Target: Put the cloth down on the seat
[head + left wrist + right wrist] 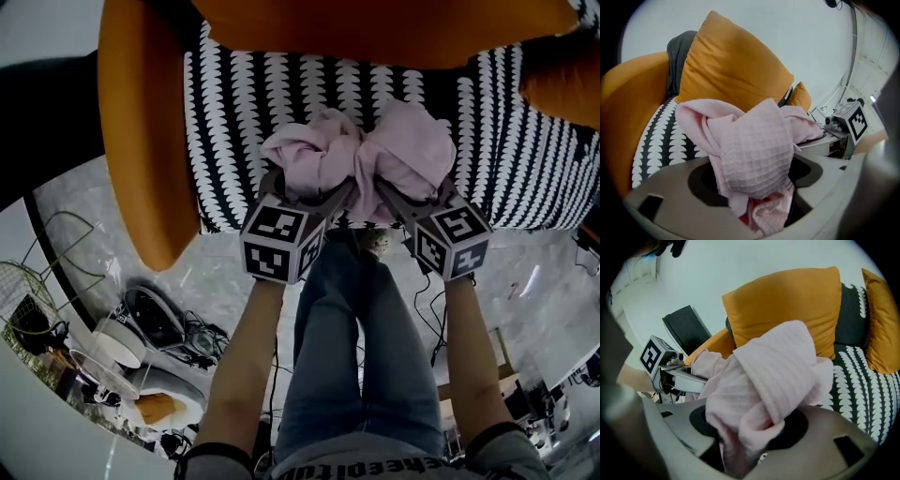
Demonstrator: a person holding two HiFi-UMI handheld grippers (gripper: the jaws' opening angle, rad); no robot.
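Note:
A pale pink cloth [356,155] lies bunched on the black-and-white patterned seat [234,141] of an orange armchair. My left gripper [309,187] is at the cloth's left lobe and my right gripper [415,192] at its right lobe, side by side. Both stand with jaws spread wide, and folds of cloth rest loosely between them. In the left gripper view the waffle-textured cloth [754,154] fills the jaw mouth above the seat [656,136]. In the right gripper view the cloth [768,376] hangs down into the jaw mouth in the same way, with the seat [862,376] to its right.
An orange cushion [375,28] leans on the chair back behind the cloth. An orange armrest [141,122] bounds the seat on the left. The person's legs in jeans [356,347] stand at the seat's front edge. Cables and appliances [141,337] clutter the floor at lower left.

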